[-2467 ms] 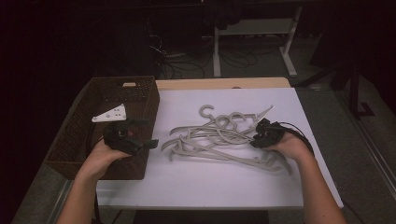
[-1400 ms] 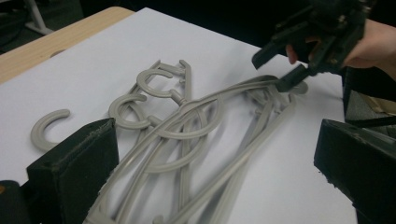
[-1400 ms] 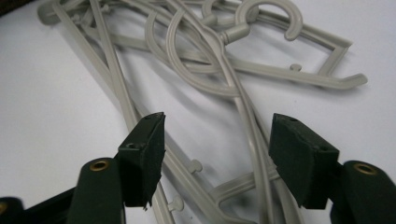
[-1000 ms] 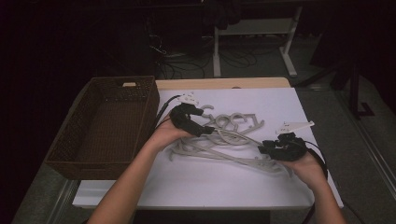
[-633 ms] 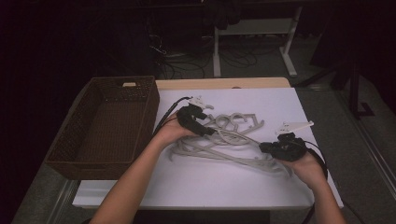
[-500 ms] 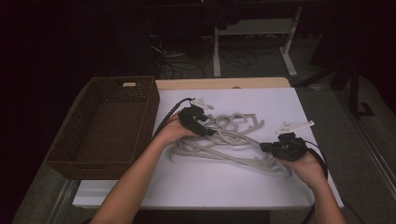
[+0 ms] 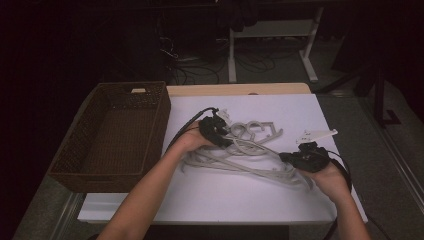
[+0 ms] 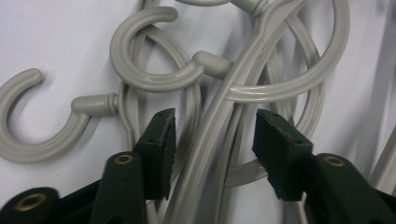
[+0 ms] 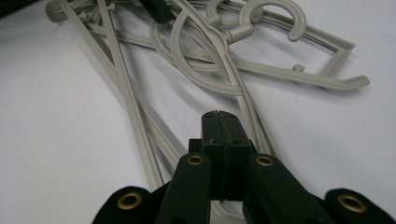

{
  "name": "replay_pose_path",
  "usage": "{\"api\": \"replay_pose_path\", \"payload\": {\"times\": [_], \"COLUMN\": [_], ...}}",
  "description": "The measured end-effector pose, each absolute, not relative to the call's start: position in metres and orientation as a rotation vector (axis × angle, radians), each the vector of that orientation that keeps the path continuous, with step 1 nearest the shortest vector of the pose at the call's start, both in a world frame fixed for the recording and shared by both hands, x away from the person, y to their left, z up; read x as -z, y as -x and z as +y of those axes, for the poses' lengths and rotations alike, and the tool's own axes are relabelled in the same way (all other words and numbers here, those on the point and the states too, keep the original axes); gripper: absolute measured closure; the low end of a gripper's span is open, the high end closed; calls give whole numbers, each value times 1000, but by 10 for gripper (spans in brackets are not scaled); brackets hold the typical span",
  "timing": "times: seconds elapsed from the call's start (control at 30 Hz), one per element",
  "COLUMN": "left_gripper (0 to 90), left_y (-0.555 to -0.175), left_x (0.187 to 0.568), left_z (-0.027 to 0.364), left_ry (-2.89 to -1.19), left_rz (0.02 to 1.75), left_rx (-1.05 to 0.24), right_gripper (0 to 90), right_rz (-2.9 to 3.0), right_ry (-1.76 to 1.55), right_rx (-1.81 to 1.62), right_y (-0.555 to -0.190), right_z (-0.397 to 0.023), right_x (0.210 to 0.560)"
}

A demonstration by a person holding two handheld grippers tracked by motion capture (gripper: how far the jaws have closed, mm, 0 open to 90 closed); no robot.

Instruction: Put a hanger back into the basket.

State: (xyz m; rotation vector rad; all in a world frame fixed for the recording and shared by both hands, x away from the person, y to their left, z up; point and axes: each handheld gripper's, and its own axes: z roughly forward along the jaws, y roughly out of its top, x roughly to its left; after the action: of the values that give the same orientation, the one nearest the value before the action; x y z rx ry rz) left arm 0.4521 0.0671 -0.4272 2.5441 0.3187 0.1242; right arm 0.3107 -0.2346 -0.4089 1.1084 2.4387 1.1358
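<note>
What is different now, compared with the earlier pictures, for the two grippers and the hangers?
The left gripper moved from over the basket to the pile of grey hangers. Its jaws have just been closing around hanger arms, and the pads do not press them yet. The right gripper, once on the pile's right end, has shut with nothing visible between its jaws. The basket and the pile stayed where they were.

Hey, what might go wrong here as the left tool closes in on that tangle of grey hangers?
The left tool has just been closing, with several hanger arms between its pads but not yet pressed; it may pinch more than one. The hooks are looped through each other, so lifting one hanger would likely drag the rest. The right tool is shut among the pile's far ends, which may slip.
</note>
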Motion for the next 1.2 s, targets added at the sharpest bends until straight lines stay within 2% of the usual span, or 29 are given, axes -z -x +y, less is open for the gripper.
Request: {"api": "replay_pose_path", "payload": {"times": [0.1,0.37,0.7,1.2], "left_gripper": [604,713,774,815], "left_y": [-451,-447,-442,-436], "left_x": [428,430,424,406], "left_z": [65,59,61,73], "left_ry": [-2563,-2575,-2593,-2565], "left_rz": [294,205,95,99], "left_rx": [-147,-202,-292,-321], "right_gripper": [890,890,890,890], "right_rz": [2439,2435,2436,2441], "right_ry": [-1107,-1106,-1105,-1088], "right_rx": [-1135,-1142,-1144,-1181], "right_y": [-311,-311,-311,-310], "right_z": [-234,-235,-233,-231], "right_x": [409,409,409,407]}}
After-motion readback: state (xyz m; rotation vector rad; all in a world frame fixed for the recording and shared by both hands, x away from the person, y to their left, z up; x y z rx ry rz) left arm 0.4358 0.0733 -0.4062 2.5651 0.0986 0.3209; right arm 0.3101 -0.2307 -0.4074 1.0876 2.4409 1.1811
